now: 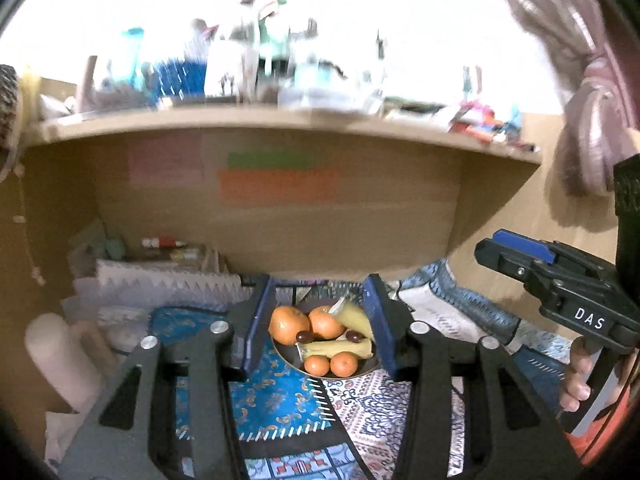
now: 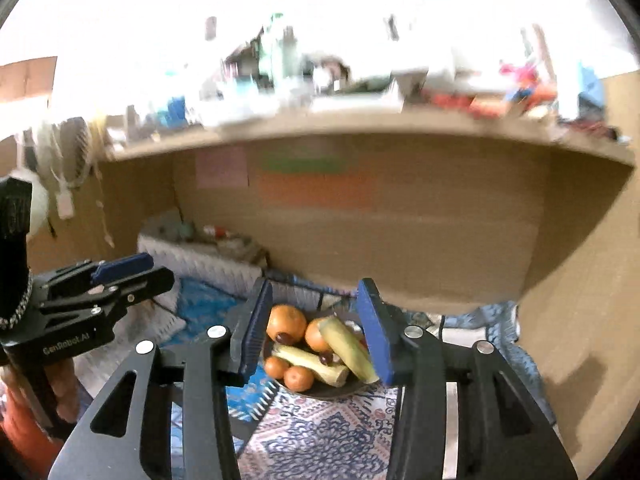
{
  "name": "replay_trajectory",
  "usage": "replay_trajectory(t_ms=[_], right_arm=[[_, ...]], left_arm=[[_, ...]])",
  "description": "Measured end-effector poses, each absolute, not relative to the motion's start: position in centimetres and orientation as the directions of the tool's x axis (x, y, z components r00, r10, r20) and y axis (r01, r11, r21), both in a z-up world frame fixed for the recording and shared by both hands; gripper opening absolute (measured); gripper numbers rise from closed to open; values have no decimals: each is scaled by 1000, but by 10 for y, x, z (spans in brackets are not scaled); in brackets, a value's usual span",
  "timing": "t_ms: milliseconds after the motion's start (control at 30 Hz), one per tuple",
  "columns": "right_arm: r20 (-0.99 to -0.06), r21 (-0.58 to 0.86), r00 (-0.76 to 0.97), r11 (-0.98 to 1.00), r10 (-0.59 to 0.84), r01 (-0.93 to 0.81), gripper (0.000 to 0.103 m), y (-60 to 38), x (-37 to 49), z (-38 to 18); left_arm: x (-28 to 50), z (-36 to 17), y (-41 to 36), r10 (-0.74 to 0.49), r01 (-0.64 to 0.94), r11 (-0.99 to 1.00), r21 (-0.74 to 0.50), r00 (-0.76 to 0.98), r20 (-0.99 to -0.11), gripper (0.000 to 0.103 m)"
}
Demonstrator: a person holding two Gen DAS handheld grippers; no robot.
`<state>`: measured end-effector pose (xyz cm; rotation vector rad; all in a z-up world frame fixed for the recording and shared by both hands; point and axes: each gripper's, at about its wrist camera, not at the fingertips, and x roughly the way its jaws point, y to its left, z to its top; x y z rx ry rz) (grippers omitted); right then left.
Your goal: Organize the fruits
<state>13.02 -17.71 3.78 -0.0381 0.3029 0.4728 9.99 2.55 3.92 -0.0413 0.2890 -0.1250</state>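
While both my grippers hang above the patterned cloth (image 2: 320, 440), the dark plate (image 1: 366, 366) of fruit sits straight ahead of each, framed between its spread blue pads. My left gripper (image 1: 322, 320) and right gripper (image 2: 316, 328) are both released and hold nothing. Two bananas (image 2: 348, 348) lie with their long axes slanting toward my right, among oranges (image 1: 289, 325). I judge neither hand clearly nearer; both are level and pointing forward.
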Motion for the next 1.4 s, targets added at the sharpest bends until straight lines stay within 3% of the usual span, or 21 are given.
replay_trajectory(t_ms=[233,400,667,1400], right_arm=[[-197,44,889,910,414,-413,61,-188,82,50],[-161,36,907,921,388,-388,77,-189,61,52],[-134,29,927,936,352,-351,100,-195,44,50],[-134,15,932,941,337,-338,103,-196,37,46]], left_arm=[[48,52,19,-101,97,995,-31,975,-196,71],[21,57,13,-83,81,997,-19,985,-152,91],[7,55,7,-71,71,997,-8,989,-133,102],[11,51,7,-93,91,996,-17,985,-148,103]])
